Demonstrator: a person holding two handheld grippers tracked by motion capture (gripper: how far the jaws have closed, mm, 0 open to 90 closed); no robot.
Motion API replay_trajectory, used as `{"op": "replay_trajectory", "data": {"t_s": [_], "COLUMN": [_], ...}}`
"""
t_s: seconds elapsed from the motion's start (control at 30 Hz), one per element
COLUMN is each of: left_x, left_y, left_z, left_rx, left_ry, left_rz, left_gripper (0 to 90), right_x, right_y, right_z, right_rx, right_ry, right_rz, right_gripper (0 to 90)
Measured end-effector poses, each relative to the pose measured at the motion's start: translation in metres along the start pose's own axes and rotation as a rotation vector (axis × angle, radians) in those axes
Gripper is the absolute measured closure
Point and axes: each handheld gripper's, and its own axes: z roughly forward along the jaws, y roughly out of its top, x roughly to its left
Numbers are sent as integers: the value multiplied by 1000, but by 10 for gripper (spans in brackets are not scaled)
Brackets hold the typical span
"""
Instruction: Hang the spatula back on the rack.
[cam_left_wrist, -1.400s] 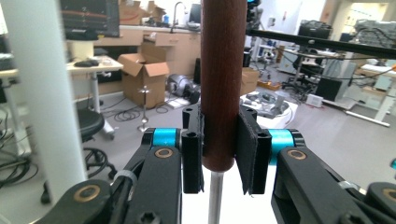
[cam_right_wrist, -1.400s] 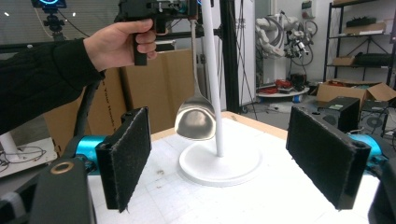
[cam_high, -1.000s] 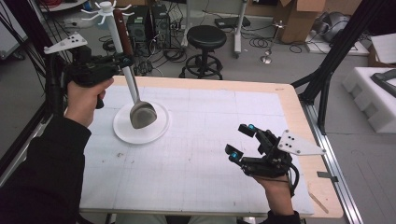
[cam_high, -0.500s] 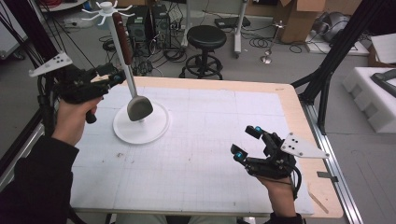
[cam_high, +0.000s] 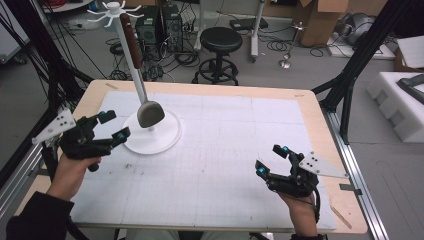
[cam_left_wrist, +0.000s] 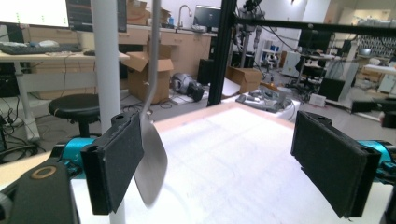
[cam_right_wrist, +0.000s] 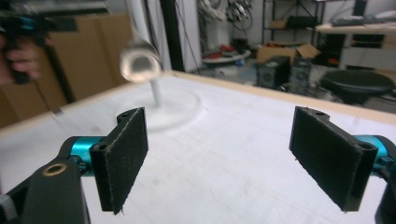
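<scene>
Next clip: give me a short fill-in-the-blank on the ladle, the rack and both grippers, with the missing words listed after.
1. The ladle hangs from the white ____.
2. The left gripper has its jaws ____, nothing between them.
3. The rack's round base stands on the ____.
4. The right gripper holds ____.

Missing words: rack; open; table; nothing

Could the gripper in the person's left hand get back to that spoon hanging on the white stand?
Probably yes. The left gripper sits low beside the stand's round base with its jaws wide open and nothing between them. The spoon hangs just ahead of it with open space between, so nothing seems to block the way.
</scene>
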Motion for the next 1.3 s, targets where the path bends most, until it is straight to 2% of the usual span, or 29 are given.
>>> {"op": "replay_trajectory", "data": {"t_s": [0.17, 0.27, 0.4, 0.77, 0.83, 1.17, 1.3], "left_x": [-10, -13, -13, -11, -11, -6, -3], "left_y": [-27, -40, -52, -63, -65, -75, -77], "left_z": [-13, -18, -24, -30, -31, -34, -35], "left_rx": [1, 21, 15, 14, 15, 14, 20], "left_ry": [-8, -2, 18, 33, 24, 52, 70], "left_rz": [-3, -5, -34, -44, -44, -77, -75], "left_gripper": [174, 179, 182, 190, 205, 216, 215], "right_x": [-3, -3, -2, 5, 6, 4, 2], "right_y": [-15, -22, -26, -31, -30, -33, -34], "right_z": [-6, -9, -11, -5, -4, -2, -2], "right_rx": [33, 51, 59, 68, 70, 85, 89], "right_ry": [-52, -81, -97, -100, -99, -98, -100], "right_rz": [-9, -17, -17, -27, -24, -17, -13], "right_gripper": [182, 181, 181, 182, 181, 182, 182]}}
